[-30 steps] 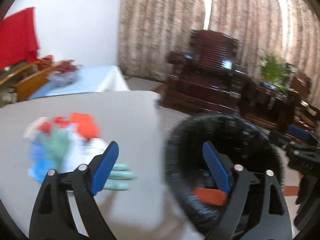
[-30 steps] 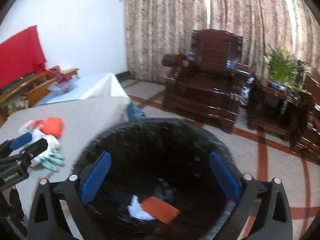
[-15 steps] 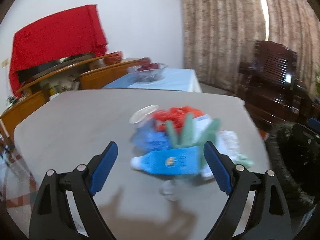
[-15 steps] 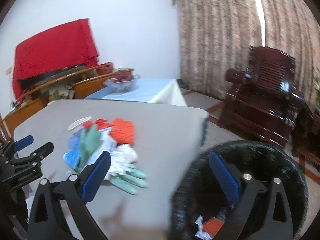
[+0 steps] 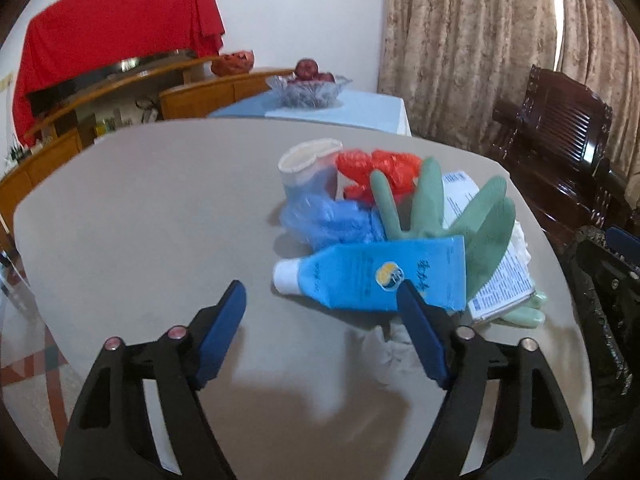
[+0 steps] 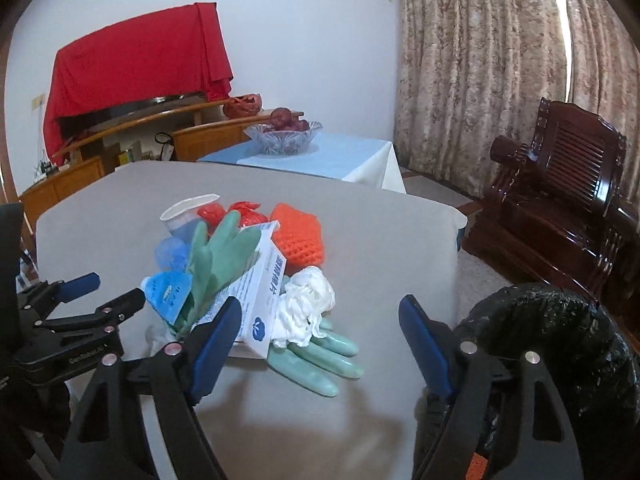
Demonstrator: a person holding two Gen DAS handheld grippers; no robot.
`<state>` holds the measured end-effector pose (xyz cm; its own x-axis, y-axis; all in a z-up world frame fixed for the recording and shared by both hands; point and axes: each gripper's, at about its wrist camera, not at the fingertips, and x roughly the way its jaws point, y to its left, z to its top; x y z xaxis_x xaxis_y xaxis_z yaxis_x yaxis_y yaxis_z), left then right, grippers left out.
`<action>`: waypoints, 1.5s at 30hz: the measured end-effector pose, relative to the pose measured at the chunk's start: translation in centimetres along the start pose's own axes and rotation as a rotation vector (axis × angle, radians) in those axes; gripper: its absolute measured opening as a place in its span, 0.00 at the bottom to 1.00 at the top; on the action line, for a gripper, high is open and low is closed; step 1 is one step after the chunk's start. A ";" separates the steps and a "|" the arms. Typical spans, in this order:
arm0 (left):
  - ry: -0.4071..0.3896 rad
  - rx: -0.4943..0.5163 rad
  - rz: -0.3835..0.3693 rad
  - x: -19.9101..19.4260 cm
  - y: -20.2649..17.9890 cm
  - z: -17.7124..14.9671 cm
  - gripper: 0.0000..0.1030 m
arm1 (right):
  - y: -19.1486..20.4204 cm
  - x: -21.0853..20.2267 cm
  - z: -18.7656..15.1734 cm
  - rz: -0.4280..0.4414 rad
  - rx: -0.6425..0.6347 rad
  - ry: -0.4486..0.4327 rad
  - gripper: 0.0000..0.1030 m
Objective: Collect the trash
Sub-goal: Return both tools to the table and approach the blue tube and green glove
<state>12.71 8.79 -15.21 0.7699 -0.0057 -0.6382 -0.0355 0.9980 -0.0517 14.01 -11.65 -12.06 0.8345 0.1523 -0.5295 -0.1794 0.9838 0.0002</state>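
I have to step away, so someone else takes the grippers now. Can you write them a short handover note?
Left gripper: open, empty, hovering in front of the blue tube.
Right gripper: open, empty, between the trash pile and the black bin.
Pile on the grey table: green gloves, white box, crumpled tissue, orange mesh, red wrapper, paper cup, blue bag.
Done: something orange already lies in the bin.
Left: the whole pile.

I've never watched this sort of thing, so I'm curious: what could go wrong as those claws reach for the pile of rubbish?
The blue tube leans on the green gloves, so closing the open left gripper on it might drag neighbours along. The white box rests loosely on the heap and could slide off. The bin stands beside the table, so anything nudged over that edge may miss it.
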 end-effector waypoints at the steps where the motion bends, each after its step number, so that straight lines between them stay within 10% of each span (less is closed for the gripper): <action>1: 0.000 -0.006 -0.010 0.0 -0.1 -0.1 0.68 | 0.1 0.2 -0.1 -0.003 -0.002 0.002 0.77; 9: -0.024 0.064 -0.090 -0.6 -4.3 -0.5 0.70 | -1.0 0.7 -0.7 -0.017 0.018 0.021 0.77; 31: -0.078 0.051 0.011 0.6 -2.7 -0.4 0.68 | -0.9 0.6 -0.9 -0.004 0.021 0.018 0.77; 45: -0.135 0.085 -0.007 1.5 -1.7 0.1 0.02 | 2.3 1.8 0.9 0.143 0.002 0.019 0.54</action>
<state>13.93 7.13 -16.02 0.8487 -0.0103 -0.5287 0.0199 0.9997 0.0125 15.52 -8.99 -12.28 0.7903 0.2892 -0.5402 -0.2947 0.9524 0.0787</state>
